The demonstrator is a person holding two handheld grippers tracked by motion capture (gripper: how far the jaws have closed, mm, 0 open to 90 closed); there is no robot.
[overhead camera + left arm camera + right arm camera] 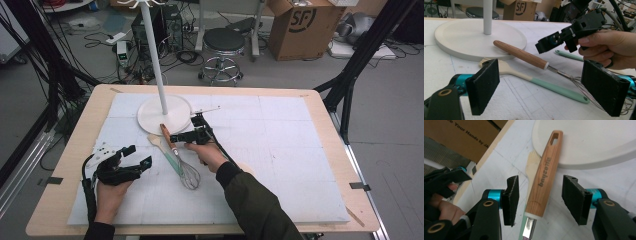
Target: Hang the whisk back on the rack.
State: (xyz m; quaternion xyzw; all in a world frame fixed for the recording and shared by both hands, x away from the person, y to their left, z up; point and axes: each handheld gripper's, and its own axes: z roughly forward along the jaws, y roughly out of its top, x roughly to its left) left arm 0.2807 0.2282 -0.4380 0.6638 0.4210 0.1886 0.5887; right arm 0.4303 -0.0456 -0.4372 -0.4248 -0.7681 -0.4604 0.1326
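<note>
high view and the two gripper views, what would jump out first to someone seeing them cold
The whisk, lying mid-table with its wooden handle tip propped on the round white stand base. It lies across a mint-handled spatula. The right gripper stands open with a pad on either side of that wooden handle, neither one touching, while the left gripper rests open on the mat nearer the person.

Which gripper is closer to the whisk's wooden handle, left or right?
Right. The right gripper straddles the wooden handle, its fingers open on either side without touching. The left gripper sits apart, off to the whisk's left.
</note>
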